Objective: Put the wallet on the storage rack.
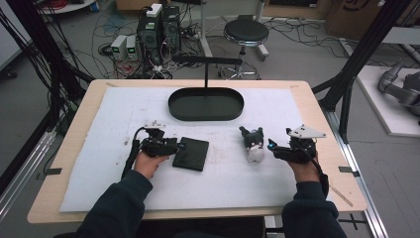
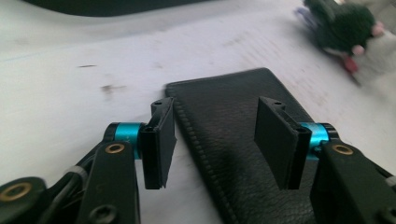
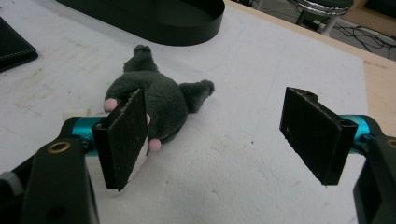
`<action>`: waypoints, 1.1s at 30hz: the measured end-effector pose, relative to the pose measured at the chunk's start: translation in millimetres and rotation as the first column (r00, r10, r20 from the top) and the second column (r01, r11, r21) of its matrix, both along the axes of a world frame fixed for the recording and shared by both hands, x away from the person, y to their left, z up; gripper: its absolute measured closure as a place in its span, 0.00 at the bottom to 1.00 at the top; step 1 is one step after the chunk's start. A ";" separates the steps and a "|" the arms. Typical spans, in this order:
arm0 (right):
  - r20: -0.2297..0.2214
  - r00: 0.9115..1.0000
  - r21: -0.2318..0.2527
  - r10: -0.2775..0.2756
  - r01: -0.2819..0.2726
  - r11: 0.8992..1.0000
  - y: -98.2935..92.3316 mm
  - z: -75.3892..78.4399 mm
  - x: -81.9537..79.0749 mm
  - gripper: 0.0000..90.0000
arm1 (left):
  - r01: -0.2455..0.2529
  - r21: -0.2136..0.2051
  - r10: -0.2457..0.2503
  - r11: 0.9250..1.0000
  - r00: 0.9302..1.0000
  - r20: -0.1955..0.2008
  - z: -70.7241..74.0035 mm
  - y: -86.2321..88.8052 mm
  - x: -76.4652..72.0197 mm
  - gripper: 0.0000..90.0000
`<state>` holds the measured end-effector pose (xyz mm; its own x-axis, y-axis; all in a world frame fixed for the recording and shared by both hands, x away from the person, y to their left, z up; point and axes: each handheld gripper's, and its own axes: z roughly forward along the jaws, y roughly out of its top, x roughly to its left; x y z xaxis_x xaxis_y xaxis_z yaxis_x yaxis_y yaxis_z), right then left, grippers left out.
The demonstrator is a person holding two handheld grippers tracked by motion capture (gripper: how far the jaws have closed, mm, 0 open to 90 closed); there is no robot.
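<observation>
Lying flat just in front of the oval black tray [image 1: 206, 104], the black leather wallet [image 1: 191, 153] bears no readable writing, its long axis running toward the tray; the left gripper [image 2: 214, 140] straddles its near edge, spread. Right of the wallet, the right gripper [image 3: 224, 135] gapes beside the grey plush toy [image 3: 154, 100].

Flat black leather wallet [image 2: 243, 140] – matching stitched edge. Dark grey plush toy [image 3: 159, 102] – pink paws, white belly. Black oval tray [image 1: 206, 104]. White foam mat [image 1: 119, 173] – grey smudges.
</observation>
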<state>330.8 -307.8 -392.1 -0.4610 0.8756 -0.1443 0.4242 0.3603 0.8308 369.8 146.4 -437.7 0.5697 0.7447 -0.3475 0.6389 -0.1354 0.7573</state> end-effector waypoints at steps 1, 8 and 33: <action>0.001 1.000 0.002 -0.001 0.001 1.000 0.1 0.0 -0.1 0.26 | 0.002 0.001 -0.002 1.000 1.000 -0.006 -0.3 2.1 -1.9 0.52; 0.002 1.000 0.001 -0.001 0.001 1.000 2.0 0.6 0.1 0.26 | 0.039 -0.011 -0.040 0.999 0.997 -0.062 -13.0 -1.1 -8.8 0.55; -0.002 1.000 0.001 -0.005 0.005 1.000 1.6 0.0 1.4 0.27 | 0.065 0.011 -0.064 0.998 0.998 -0.024 -15.3 -18.3 -14.3 0.66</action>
<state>332.1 -306.3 -392.1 -0.4571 0.8779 -0.1425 0.4275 0.3573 0.8304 355.5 128.1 -453.0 0.6085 0.7110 -0.3525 0.6460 -0.1858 0.7403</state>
